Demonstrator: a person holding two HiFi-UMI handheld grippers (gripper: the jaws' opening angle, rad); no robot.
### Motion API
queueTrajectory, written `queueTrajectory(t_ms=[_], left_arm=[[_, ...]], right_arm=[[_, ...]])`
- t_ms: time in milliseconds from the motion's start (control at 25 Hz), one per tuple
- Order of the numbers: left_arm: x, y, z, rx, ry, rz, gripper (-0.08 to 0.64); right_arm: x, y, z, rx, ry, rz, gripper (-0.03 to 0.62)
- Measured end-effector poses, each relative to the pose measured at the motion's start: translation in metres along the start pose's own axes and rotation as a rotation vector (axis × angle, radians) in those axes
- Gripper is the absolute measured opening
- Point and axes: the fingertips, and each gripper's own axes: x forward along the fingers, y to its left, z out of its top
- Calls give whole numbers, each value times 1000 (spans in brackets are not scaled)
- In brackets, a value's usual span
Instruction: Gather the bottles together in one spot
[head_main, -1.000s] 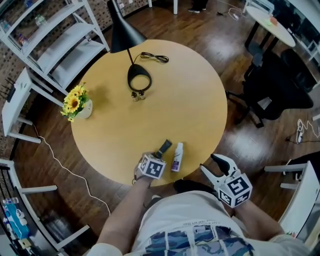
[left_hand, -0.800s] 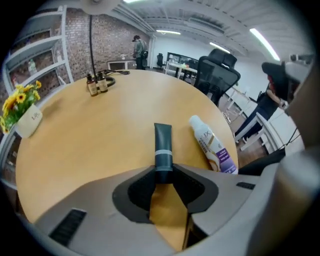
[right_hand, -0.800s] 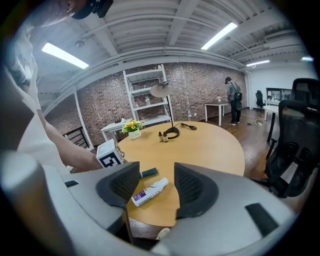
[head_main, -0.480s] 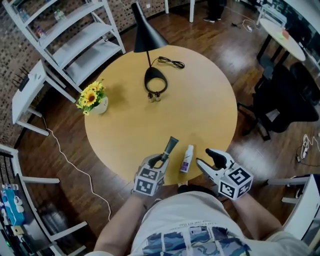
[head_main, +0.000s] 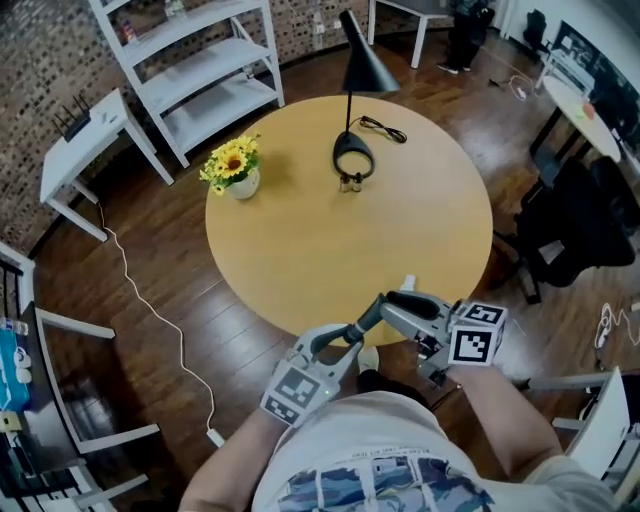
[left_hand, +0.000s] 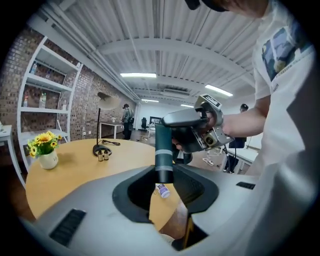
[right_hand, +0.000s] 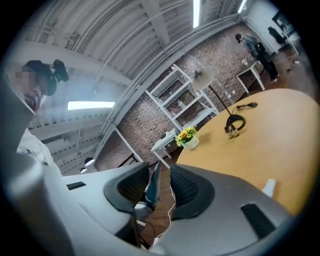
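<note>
**Head view.** The left gripper (head_main: 345, 335) is clamped on the dark bottle (head_main: 366, 317), held in the air off the near rim of the table (head_main: 300, 250). The right gripper (head_main: 395, 305) is at the bottle's far end. The white bottle (head_main: 408, 286) lies right at that rim — little margin there. Two small bottles (head_main: 349, 182) stand by the lamp (head_main: 352, 158), with wide bare tabletop between. Gathering looks barely begun.

**Left gripper view.** The dark bottle (left_hand: 163, 150) is gripped at its base.

**Right gripper view.** The jaws have just been closing about the dark bottle (right_hand: 152, 186), with a gap on one side — not yet pinching.

An open office, shown by swivel chair (head_main: 572, 228), white desks (head_main: 583, 98), shelving (head_main: 200, 60) and brick wall (head_main: 40, 60)
</note>
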Motion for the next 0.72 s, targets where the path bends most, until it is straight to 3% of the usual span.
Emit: queueTrajectory(t_ms=[80, 360, 480, 720], left_arm=[[-16, -6, -8, 9, -2, -8, 114], [-43, -8, -28, -7, 27, -23, 120], [-44, 7, -32, -42, 60, 1, 120], [-26, 54, -31, -218, 145, 112, 120]], right_arm=[[5, 19, -14, 12, 7, 12, 40], [9, 40, -32, -101, 43, -48, 37], [1, 27, -12, -182, 40, -91, 37], [-12, -26, 57, -450, 74, -195, 37]])
